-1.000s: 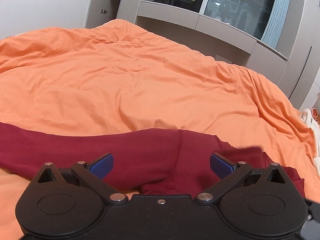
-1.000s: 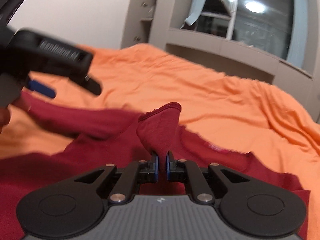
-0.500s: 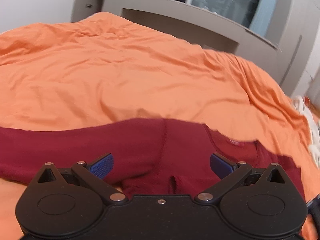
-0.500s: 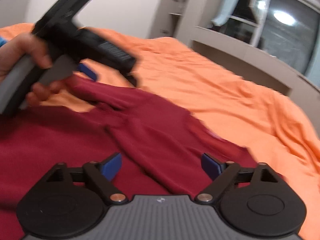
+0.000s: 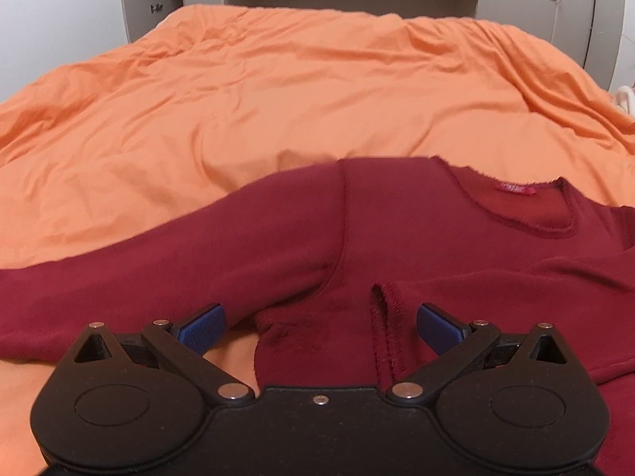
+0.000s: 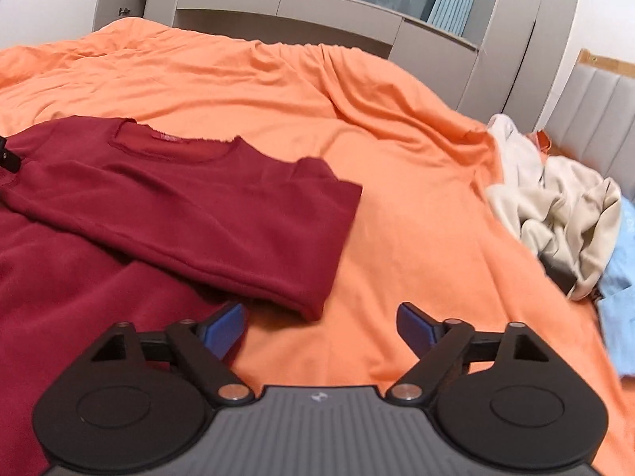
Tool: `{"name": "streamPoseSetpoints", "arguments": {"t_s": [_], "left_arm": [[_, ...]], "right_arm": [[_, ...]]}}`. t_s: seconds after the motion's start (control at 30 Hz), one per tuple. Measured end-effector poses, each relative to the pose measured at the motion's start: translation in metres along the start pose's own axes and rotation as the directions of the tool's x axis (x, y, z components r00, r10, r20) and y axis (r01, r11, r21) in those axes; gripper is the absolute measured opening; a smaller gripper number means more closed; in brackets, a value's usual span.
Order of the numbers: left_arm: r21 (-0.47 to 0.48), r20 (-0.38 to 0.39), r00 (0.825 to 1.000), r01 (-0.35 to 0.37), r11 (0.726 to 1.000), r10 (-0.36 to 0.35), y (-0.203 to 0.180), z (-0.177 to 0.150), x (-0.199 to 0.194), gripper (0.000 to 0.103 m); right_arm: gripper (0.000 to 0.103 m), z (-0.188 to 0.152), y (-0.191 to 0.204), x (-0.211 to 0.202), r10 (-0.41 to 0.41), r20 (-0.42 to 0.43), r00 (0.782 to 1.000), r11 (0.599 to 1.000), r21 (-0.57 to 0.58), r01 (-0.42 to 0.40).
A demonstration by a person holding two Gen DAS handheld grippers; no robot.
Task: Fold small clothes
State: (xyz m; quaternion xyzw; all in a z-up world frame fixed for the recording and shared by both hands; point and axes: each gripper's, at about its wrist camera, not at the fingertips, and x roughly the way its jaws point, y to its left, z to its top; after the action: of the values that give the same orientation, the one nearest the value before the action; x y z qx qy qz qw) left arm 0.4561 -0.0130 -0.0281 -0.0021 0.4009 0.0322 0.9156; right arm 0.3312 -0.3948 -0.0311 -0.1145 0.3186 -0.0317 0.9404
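Left gripper [image 5: 319, 319]: wide open, holding nothing. The red shirt [image 5: 397, 238] lies right under it and ahead of it, with a sleeve end [image 5: 387, 317] between the blue fingers [image 5: 202, 323].
Right gripper [image 6: 319, 327]: wide open, holding nothing. It hangs over the orange bed cover [image 6: 397, 198], at the shirt's right edge.
Red shirt: spread flat on the bed. One sleeve [image 5: 139, 277] reaches out to the left. The other sleeve [image 6: 222, 206] is folded across the front. The neck hole [image 6: 170, 144] points to the far edge of the bed.
Pile of clothes [image 6: 555, 198]: cream and blue, by the bed's right edge, well apart from the shirt.
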Motion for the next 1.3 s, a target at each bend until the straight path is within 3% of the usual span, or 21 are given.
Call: {"name": "streamPoseSetpoints", "arguments": {"t_s": [0.17, 0.23, 0.3, 0.33, 0.57, 0.73, 0.83, 0.87, 0.9, 0.97, 1.07, 1.17, 1.3], "left_arm": [[0.027, -0.052, 0.998, -0.024, 0.999, 0.025, -0.003, -0.006, 0.010, 0.102], [0.034, -0.060, 0.998, -0.026, 0.999, 0.028, -0.003, -0.008, 0.012, 0.103], [0.040, -0.060, 0.998, -0.030, 0.999, 0.033, -0.004, -0.009, 0.013, 0.103], [0.045, -0.060, 0.998, -0.032, 0.998, 0.035, -0.005, -0.010, 0.013, 0.103], [0.067, -0.059, 0.997, -0.041, 0.997, 0.045, -0.009, -0.011, 0.013, 0.103], [0.094, -0.053, 0.997, -0.056, 0.994, 0.062, -0.014, -0.012, 0.013, 0.103], [0.088, -0.054, 0.997, -0.051, 0.995, 0.056, -0.013, -0.011, 0.012, 0.103], [0.082, -0.053, 0.997, -0.047, 0.996, 0.051, -0.012, -0.011, 0.011, 0.103], [0.075, -0.046, 0.998, -0.043, 0.996, 0.047, -0.011, -0.011, 0.009, 0.103], [0.050, -0.006, 0.999, -0.045, 0.998, 0.045, -0.007, -0.011, -0.001, 0.102], [0.020, 0.061, 0.997, -0.038, 0.999, 0.037, 0.001, -0.011, -0.021, 0.102], [-0.008, 0.118, 0.992, -0.034, 0.999, 0.035, 0.015, -0.009, -0.041, 0.103], [-0.069, 0.142, 0.987, -0.061, 0.996, 0.070, 0.049, -0.004, -0.060, 0.103]], "right_arm": [[0.070, -0.006, 0.003, 0.016, -0.047, -0.015, 0.999, 0.998, -0.033, 0.047], [0.060, -0.009, 0.002, 0.021, -0.037, -0.012, 0.999, 0.999, -0.017, 0.036], [0.017, -0.007, -0.001, 0.026, -0.036, 0.001, 0.999, 0.999, -0.008, 0.036], [0.012, -0.006, -0.001, 0.026, -0.034, 0.010, 0.999, 0.999, 0.003, 0.034], [0.006, 0.002, -0.015, -0.007, -0.053, 0.039, 0.998, 0.994, 0.098, 0.049], [0.006, -0.003, -0.005, 0.010, -0.058, -0.063, 0.996, 0.998, 0.022, 0.060], [0.009, -0.003, -0.006, 0.013, -0.041, -0.079, 0.996, 0.999, 0.023, 0.042], [0.022, -0.002, -0.007, 0.012, -0.037, -0.077, 0.996, 0.999, 0.024, 0.039], [0.053, -0.001, -0.007, 0.010, -0.036, -0.073, 0.997, 0.999, 0.027, 0.038], [0.083, 0.001, -0.008, 0.002, -0.042, -0.051, 0.998, 0.999, 0.022, 0.043], [0.088, 0.005, -0.008, -0.008, -0.047, -0.030, 0.998, 0.999, -0.011, 0.047], [0.099, 0.009, -0.011, -0.019, -0.051, 0.003, 0.999, 0.999, 0.001, 0.051], [0.103, 0.012, -0.014, -0.029, -0.061, 0.045, 0.997, 0.998, 0.035, 0.060]]}}
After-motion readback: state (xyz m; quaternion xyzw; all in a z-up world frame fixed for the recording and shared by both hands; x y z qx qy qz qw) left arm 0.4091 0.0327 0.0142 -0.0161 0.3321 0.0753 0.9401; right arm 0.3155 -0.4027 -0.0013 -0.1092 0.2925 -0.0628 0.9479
